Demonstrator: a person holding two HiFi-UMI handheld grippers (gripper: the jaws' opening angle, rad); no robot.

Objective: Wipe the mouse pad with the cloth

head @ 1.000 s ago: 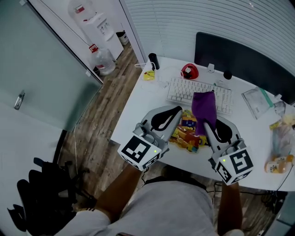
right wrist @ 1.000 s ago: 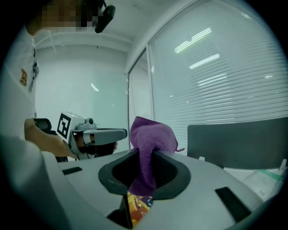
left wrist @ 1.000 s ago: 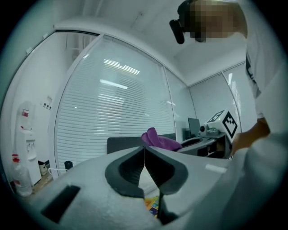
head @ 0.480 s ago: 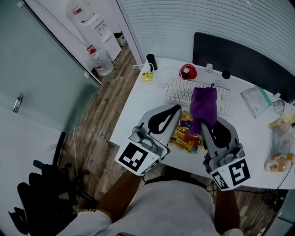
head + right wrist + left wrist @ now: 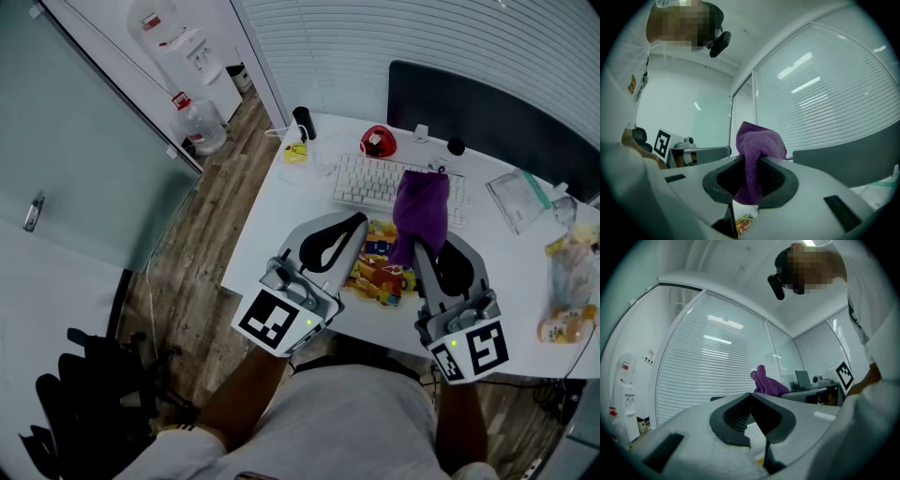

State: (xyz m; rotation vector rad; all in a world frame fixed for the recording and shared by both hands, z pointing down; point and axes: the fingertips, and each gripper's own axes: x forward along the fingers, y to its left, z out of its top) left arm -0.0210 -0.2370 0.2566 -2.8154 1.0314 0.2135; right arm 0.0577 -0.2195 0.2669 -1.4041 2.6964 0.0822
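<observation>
White keyboard, dark monitor, water dispenser, desk

The cloth is purple, the mouse pad a yellow-orange-blue print, keyboard and desk white.

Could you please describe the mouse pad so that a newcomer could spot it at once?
Start at the white desk and go to its near edge, in front of the white keyboard. The mouse pad lies flat there between the left gripper and the right gripper. It alone is brightly printed in yellow, red and blue, unlike the plain purple cloth clamped by the right gripper.
</observation>
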